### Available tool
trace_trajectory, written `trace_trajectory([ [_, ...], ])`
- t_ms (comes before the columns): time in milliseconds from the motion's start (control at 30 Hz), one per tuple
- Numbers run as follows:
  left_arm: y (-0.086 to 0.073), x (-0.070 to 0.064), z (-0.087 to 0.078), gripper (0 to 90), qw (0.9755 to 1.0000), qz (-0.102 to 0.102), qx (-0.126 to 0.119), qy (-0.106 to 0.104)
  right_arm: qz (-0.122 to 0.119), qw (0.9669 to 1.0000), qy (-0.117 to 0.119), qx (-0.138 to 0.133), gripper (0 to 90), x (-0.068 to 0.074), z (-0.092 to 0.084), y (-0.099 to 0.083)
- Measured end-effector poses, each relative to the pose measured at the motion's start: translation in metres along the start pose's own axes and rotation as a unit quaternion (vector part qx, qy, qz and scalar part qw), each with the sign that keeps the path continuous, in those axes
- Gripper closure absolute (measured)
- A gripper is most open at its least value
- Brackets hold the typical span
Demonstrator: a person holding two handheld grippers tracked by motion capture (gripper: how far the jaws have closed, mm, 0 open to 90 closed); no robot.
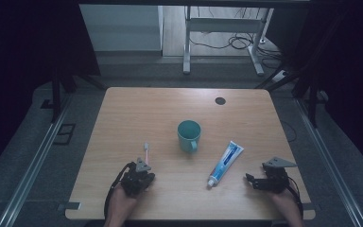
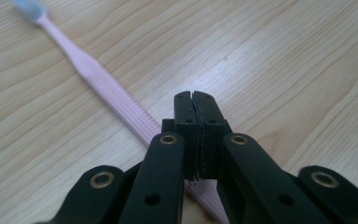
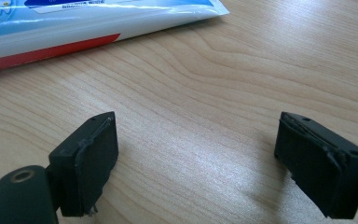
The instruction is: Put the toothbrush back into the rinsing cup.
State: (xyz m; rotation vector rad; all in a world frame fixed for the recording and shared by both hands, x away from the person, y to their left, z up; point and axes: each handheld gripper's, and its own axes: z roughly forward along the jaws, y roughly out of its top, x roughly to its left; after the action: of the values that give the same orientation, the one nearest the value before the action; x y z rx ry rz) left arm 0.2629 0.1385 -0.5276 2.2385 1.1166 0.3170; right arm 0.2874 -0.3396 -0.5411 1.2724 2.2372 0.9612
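Note:
A pink toothbrush (image 1: pixel 146 152) with a pale blue head lies on the wooden table (image 1: pixel 123 109), left of centre. My left gripper (image 1: pixel 142 165) rests over its handle end. In the left gripper view the jaws are shut (image 2: pixel 194 95) with their pads pressed together, and the toothbrush handle (image 2: pixel 98 77) runs underneath them. A teal mug (image 1: pixel 189 135) stands upright mid-table. A blue and white toothpaste tube (image 1: pixel 225 163) lies diagonally to its right. My right gripper (image 1: pixel 250 178) sits right of the tube's cap end, open (image 3: pixel 193 140), holding nothing. The toothpaste tube (image 3: pixel 74 28) lies beyond its jaws.
A dark round cable hole (image 1: pixel 220 100) marks the table's far edge. Beyond the table stands a white desk frame (image 1: pixel 222 42) with cables on the floor. Bare wood lies between mug and near edge.

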Motion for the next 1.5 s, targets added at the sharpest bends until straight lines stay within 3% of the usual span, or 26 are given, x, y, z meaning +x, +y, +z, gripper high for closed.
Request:
trace_trajectory([
  [433, -0.018, 0.026, -0.017, 88.7, 0.9994, -0.024, 0.004, 0.023, -0.001, 1.0, 0.0, 0.0, 13.2, 0.0, 0.0, 0.0],
  [567, -0.022, 0.034, -0.02, 88.5, 0.9991, -0.035, 0.004, 0.023, -0.001, 1.0, 0.0, 0.0, 13.3, 0.0, 0.0, 0.0],
  [833, -0.017, 0.044, -0.032, 83.9, 0.9992, -0.036, 0.002, 0.015, -0.001, 1.0, 0.0, 0.0, 13.3, 0.0, 0.0, 0.0],
  [1167, -0.003, 0.061, -0.034, 77.2, 0.9975, -0.04, 0.058, 0.003, -0.001, 1.0, 0.0, 0.0, 13.2, 0.0, 0.0, 0.0],
  [1500, 0.02, 0.064, -0.022, 70.7, 0.9933, -0.03, 0.112, -0.003, -0.001, 1.0, 0.0, 0.0, 13.2, 0.0, 0.0, 0.0],
])
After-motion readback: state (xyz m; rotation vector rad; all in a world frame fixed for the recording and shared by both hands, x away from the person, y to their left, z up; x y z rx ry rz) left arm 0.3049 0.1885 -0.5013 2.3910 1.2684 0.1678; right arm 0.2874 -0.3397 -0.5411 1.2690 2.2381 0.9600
